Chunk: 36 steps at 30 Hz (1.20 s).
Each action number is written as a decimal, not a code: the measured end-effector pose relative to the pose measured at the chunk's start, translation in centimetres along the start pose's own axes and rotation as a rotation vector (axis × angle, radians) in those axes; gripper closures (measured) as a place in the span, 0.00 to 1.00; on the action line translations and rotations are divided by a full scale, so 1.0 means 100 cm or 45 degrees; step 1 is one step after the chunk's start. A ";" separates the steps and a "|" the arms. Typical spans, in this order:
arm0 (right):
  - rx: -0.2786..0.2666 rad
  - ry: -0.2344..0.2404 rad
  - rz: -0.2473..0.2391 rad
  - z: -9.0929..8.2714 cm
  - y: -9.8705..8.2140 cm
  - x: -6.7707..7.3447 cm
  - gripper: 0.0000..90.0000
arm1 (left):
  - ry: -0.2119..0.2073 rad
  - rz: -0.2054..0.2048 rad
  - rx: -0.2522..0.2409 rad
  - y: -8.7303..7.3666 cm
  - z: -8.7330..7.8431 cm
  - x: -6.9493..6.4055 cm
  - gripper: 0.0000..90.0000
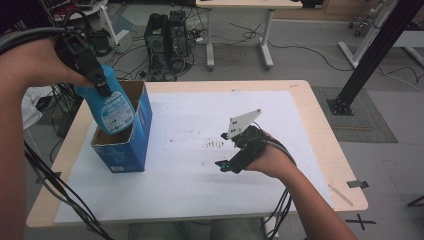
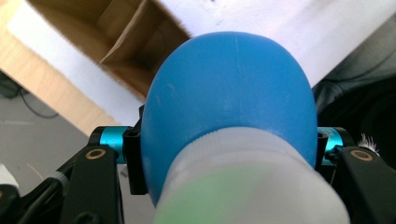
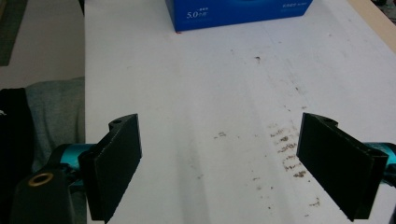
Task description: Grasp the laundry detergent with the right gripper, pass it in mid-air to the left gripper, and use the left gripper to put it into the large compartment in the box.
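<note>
White table (image 1: 200,125): bottle (image 1: 112,107) base (in box (image 1: 142,125)) hidden.

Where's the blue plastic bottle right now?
In the high view, the blue plastic bottle sits at the table's left, clamped by the left hand-held gripper and tilted over the open blue cardboard box.

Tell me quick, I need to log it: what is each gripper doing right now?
Left gripper: closed on the blue bottle, above the open blue box.
Right gripper: open, holding nothing, over the white table sheet.
</note>
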State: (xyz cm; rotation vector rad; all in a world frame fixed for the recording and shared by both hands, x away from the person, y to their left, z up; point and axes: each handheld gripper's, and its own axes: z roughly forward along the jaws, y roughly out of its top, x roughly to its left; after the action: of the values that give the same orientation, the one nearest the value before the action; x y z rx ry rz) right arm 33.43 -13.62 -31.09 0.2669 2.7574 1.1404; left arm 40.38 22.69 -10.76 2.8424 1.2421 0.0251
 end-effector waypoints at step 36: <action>0.025 -0.021 0.005 0.002 -0.001 0.001 0.15 | -0.041 -0.012 0.117 0.015 0.130 0.038 0.43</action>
State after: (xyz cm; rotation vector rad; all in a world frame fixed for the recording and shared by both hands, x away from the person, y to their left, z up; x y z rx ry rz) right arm 33.34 -13.53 -31.36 0.2824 2.7561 1.1074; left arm 44.48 24.06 -23.68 2.9017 1.2827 -0.0803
